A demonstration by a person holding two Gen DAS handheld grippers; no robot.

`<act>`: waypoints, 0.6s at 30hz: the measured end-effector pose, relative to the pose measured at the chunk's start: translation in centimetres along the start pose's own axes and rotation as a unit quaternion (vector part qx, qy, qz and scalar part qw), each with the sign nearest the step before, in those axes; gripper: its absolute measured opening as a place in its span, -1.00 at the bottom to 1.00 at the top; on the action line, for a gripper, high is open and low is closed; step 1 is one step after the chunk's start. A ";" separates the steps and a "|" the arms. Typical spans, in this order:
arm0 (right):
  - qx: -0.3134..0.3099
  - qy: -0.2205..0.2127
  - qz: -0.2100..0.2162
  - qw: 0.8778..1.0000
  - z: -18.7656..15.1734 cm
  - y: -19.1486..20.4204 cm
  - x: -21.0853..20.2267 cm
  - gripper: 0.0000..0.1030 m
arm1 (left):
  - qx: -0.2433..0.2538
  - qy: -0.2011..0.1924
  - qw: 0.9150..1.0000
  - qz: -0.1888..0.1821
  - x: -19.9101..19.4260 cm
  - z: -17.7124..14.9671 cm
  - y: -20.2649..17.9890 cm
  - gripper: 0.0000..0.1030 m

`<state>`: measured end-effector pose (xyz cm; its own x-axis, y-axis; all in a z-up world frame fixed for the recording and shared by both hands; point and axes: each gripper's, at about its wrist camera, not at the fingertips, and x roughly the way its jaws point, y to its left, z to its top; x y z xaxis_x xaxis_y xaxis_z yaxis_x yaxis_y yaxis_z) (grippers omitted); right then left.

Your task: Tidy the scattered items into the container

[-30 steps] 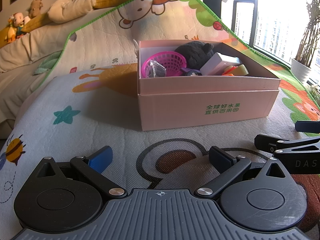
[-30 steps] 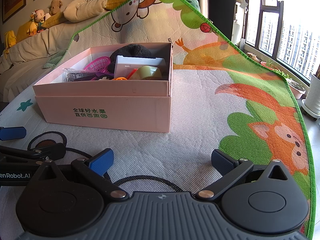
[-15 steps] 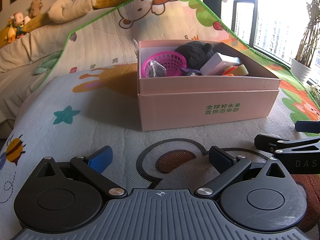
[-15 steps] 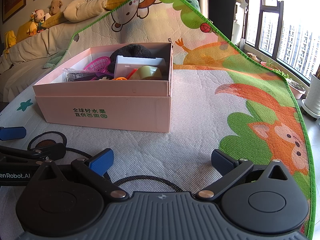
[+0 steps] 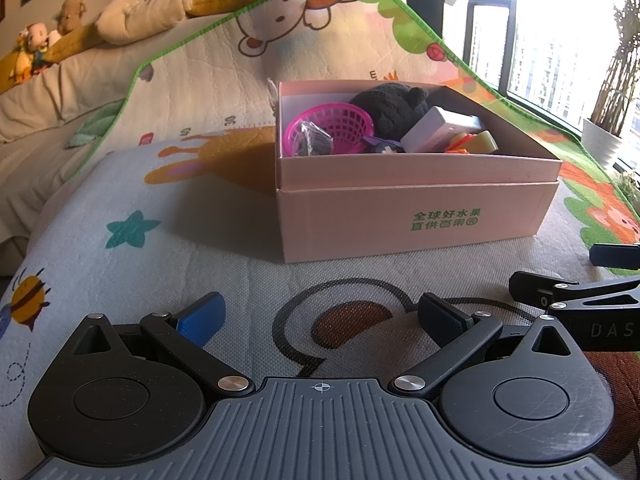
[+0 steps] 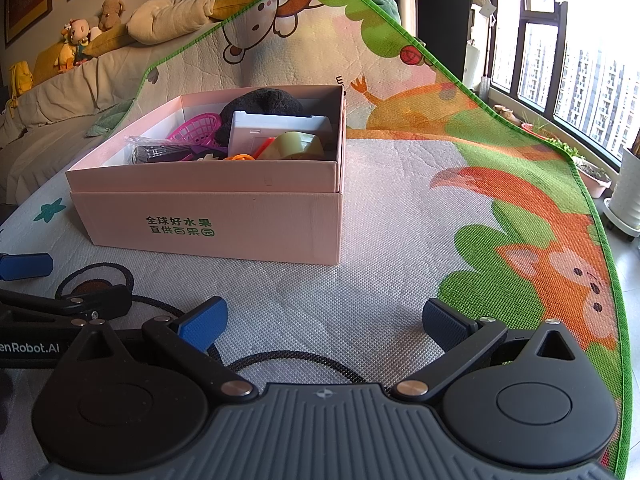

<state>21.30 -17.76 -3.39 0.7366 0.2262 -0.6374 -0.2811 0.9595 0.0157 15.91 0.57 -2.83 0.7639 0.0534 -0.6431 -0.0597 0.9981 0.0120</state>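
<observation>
A pink cardboard box (image 5: 416, 216) with green lettering stands on the play mat; it also shows in the right wrist view (image 6: 224, 224). Inside lie a pink basket (image 5: 336, 122), a black plush toy (image 5: 390, 106), a white box (image 5: 436, 130), a tape roll (image 6: 298, 145) and a plastic bag of dark things (image 6: 160, 152). My left gripper (image 5: 320, 316) is open and empty, low over the mat in front of the box. My right gripper (image 6: 324, 318) is open and empty, beside it to the right.
The cartoon play mat (image 6: 400, 208) runs up over a sofa behind the box. Plush toys (image 6: 80, 36) and cushions sit on the sofa back. A black cord (image 6: 292, 360) lies on the mat. Windows and plant pots (image 6: 628, 200) are at the right.
</observation>
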 end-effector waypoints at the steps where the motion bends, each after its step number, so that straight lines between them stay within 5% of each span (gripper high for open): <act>1: 0.000 0.000 0.000 1.000 0.0 0.0 0.0 1.00 | 0.001 0.001 1.000 -0.001 0.0 0.0 0.1 1.00; 9: -0.012 0.001 0.022 1.000 -0.7 -0.2 -1.0 1.00 | -0.028 0.019 0.999 -0.028 -1.0 -0.1 1.4 1.00; 18: -0.017 0.001 0.019 1.000 -1.0 0.0 -1.2 1.00 | -0.009 0.034 0.999 0.010 -2.4 -1.2 0.5 1.00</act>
<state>19.82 -18.24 -3.34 0.7244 0.2615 -0.6379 -0.3293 0.9441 0.0131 13.25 0.90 -2.20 0.7175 0.0708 -0.6929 -0.0871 0.9961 0.0116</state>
